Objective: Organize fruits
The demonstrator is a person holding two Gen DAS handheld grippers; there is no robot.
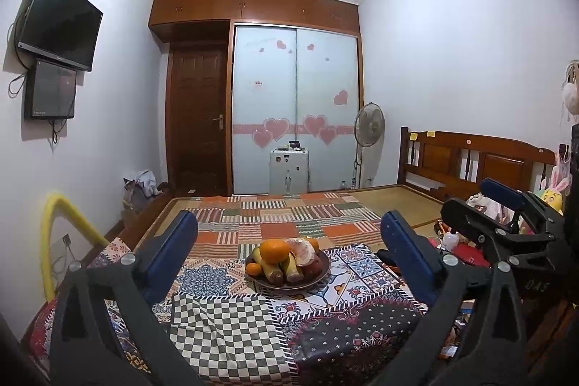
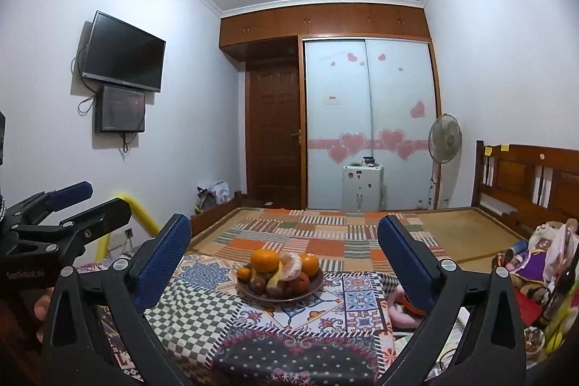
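Left wrist view has the left gripper (image 1: 289, 263) spread about as wide as it goes, blue pads (image 1: 170, 252) well apart and nothing between them. Same story for the right gripper (image 2: 284, 263) in its own view: wide open, empty. No earlier shot to compare, so that's all I can say on them.

Fruit sits piled on a dark plate (image 1: 322, 272) on the patterned cloth (image 1: 224, 324), straight ahead of both grippers and apart from them. A big orange (image 1: 274, 250) is on top, with a half-peeled one (image 1: 302, 252) just beside it and bananas (image 1: 286, 268) leaning out front. Right view also shows a second orange (image 2: 309, 264) at the back and dark red fruit (image 2: 300, 283) low on the plate.

Writing: the TV (image 1: 59, 20) and the small screen (image 1: 50, 89) under it have brand marks, too small to read. There's raised lettering on the right gripper's body in the left view, roughly "DAS", not sure. Yellow sticky notes on the headboard (image 1: 477, 158) look blank from here.

Only the left view catches the bunny toy (image 1: 555, 190) at the far right. Only the right view shows a wall unit up at top left, a pink thing (image 2: 401, 310) at the cloth's right edge, and fingers (image 2: 41, 308) behind the left gripper.

Room: cloth in front of the plate is bare, and the quilt (image 1: 289, 216) behind it is open. Clutter crowds the right side.
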